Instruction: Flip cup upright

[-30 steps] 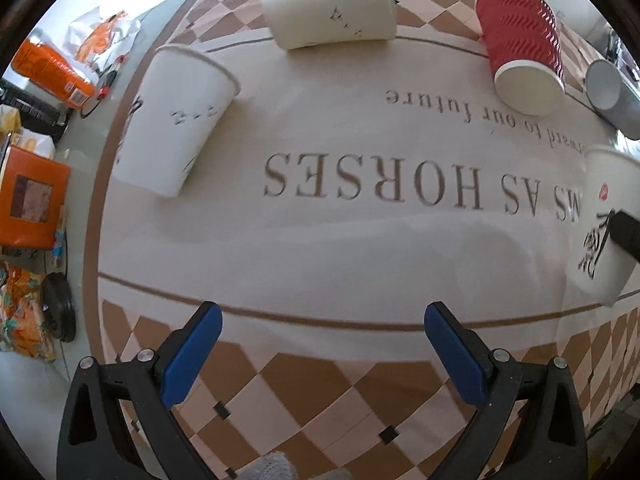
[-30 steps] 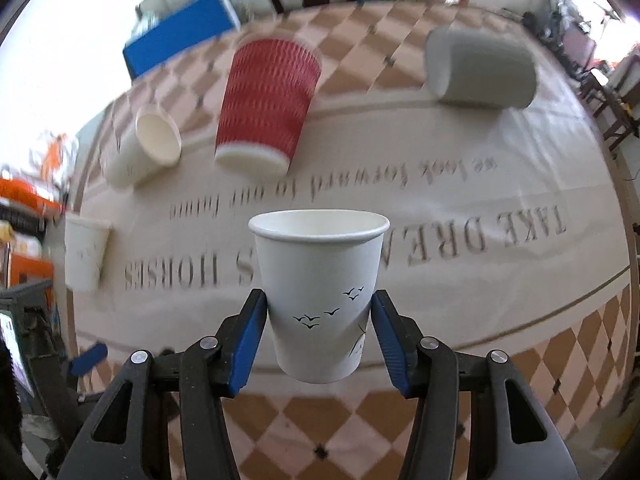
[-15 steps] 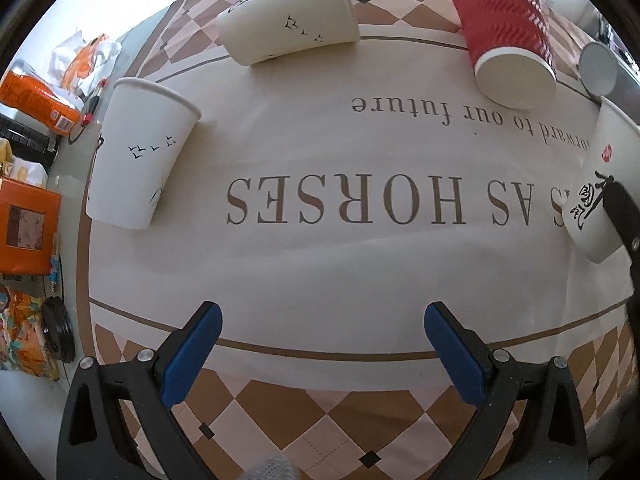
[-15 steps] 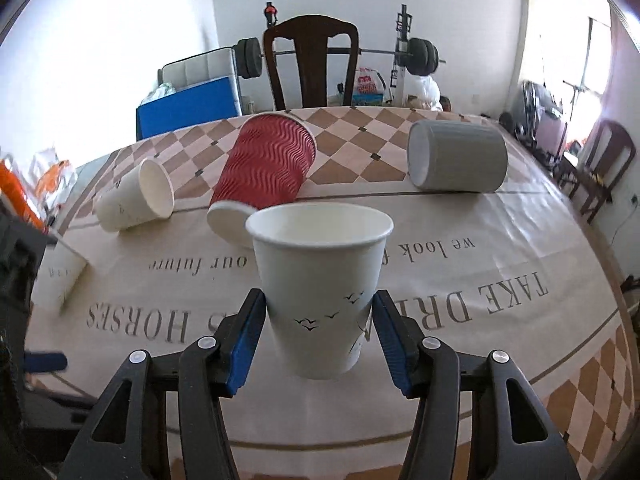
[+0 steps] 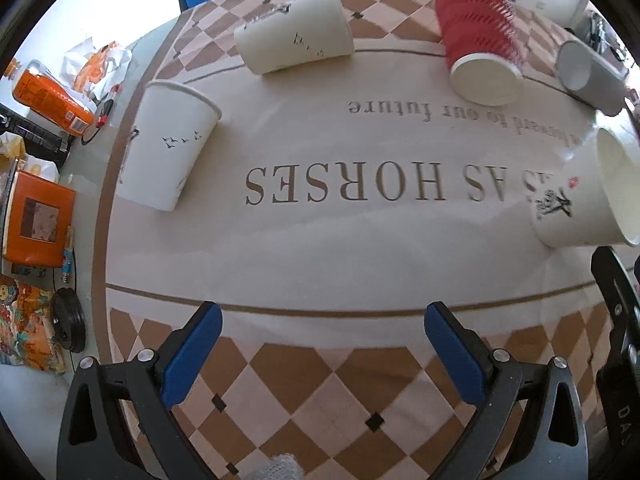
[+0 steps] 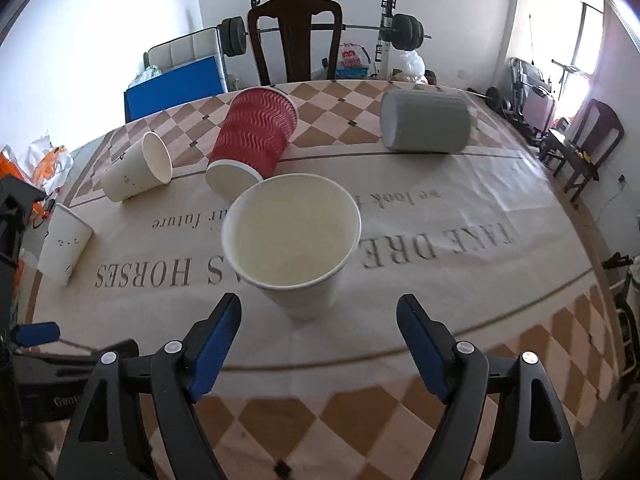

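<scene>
**Cup released upright, risks remain**

My right gripper [image 6: 318,344] is spread wide and holds nothing; the white paper cup [image 6: 294,240] stands mouth-up on the tablecloth [image 6: 460,280] just beyond its fingertips. My left gripper [image 5: 322,354] is equally wide and empty. Pulling back carelessly, I could clip the light cup and topple it again.

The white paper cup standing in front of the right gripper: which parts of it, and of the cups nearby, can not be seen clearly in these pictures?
- White paper cup, right wrist view: its own rim hides the base and the printed side.
- Same cup, left wrist view: cut off by the right edge.
- Red ribbed paper cup, left wrist view: blurred.
- Grey cup, right wrist view: opening faces away.
</scene>
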